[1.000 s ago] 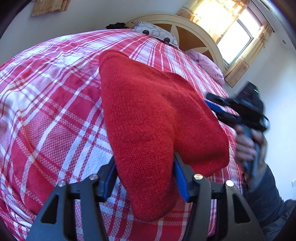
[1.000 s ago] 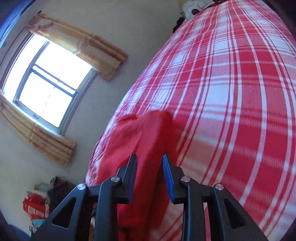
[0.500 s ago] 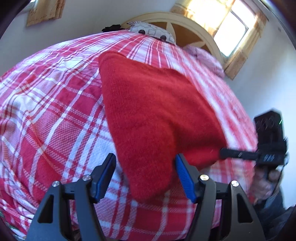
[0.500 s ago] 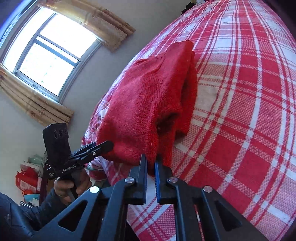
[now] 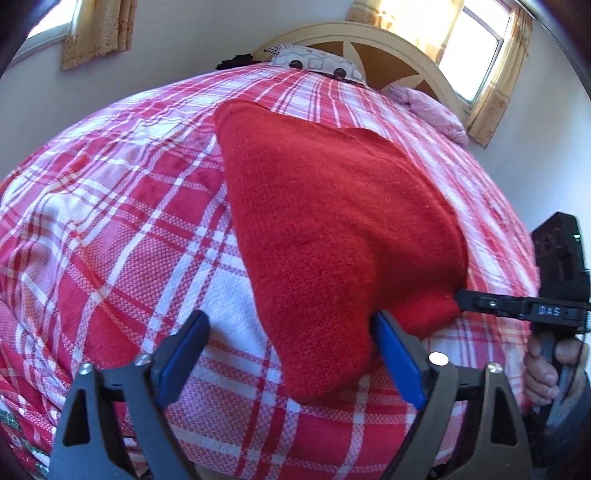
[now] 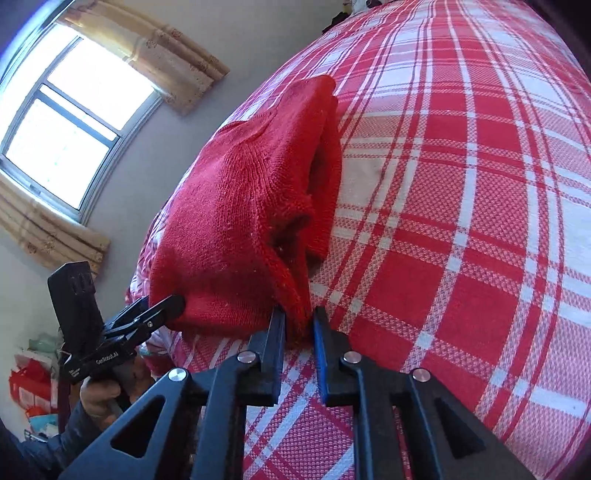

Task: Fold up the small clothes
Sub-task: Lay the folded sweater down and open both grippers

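Observation:
A red knitted garment (image 5: 325, 221) lies folded on the red-and-white plaid bed cover (image 5: 110, 229); it also shows in the right wrist view (image 6: 240, 206). My left gripper (image 5: 291, 354) is open, its blue pads either side of the garment's near corner. In the right wrist view the left gripper (image 6: 173, 306) reaches the garment's near left corner. My right gripper (image 6: 299, 332) has its jaws slightly apart with the garment's near edge between them; in the left wrist view its fingertips (image 5: 461, 295) touch the garment's right corner.
A cream headboard (image 5: 369, 33) and pillows (image 5: 428, 107) are at the far end of the bed. Curtained windows (image 6: 66, 110) are in the wall beside the bed. Red bags (image 6: 29, 384) sit on the floor at the left.
My right gripper went to the garment's right corner, closed on its edge, and has now parted slightly. My left gripper has opened wider. The garment has settled flatter on the bed.

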A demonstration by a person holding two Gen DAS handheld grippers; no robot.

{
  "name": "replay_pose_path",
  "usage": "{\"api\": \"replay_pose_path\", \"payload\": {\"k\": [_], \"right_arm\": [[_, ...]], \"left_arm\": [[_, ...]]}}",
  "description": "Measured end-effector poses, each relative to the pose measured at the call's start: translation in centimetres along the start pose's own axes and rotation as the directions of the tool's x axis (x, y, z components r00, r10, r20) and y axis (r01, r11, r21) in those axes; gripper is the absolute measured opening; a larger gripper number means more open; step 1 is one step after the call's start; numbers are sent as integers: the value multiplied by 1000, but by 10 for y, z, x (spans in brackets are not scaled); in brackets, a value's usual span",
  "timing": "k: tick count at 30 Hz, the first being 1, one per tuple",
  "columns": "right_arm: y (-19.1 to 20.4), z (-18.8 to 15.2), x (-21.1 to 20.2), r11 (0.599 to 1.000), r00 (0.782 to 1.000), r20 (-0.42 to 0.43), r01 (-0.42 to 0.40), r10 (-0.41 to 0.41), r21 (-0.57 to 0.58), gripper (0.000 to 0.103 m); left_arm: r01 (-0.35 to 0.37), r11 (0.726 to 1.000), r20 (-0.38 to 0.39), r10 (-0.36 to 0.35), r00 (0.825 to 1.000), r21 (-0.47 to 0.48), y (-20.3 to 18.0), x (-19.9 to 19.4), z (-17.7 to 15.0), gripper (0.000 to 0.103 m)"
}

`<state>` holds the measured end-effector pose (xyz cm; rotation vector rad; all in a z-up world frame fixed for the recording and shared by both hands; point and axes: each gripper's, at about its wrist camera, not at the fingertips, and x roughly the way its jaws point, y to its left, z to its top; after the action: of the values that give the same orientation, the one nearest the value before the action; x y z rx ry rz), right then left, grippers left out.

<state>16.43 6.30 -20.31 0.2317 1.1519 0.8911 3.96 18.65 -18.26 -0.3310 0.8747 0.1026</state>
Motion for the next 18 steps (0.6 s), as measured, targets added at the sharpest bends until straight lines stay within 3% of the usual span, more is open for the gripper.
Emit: {"api": "replay_pose_path", "payload": {"k": [4,8,13,15,18], "right_arm": [[13,-12,-4,993,994,30,108,-107,-46,19],[15,-15,-4,989,989,52,143,-141,-44,20],[26,-25,-8,974,971,104,221,-215,-51,29],[29,-27,-13,969,966,115,240,-234,-48,35],[27,-33,-21,967,961,121,254,-250,-19,36]], "left_arm": [[-28,999,16,28,999,29,-7,2,-1,97],[-20,999,19,20,1000,35,-8,3,-3,97],[-32,999,35,30,999,43,-8,-2,-5,97],[-53,996,50,49,998,72,-14,-8,-5,97],[-72,991,62,65,996,110,-22,-14,-6,97]]}}
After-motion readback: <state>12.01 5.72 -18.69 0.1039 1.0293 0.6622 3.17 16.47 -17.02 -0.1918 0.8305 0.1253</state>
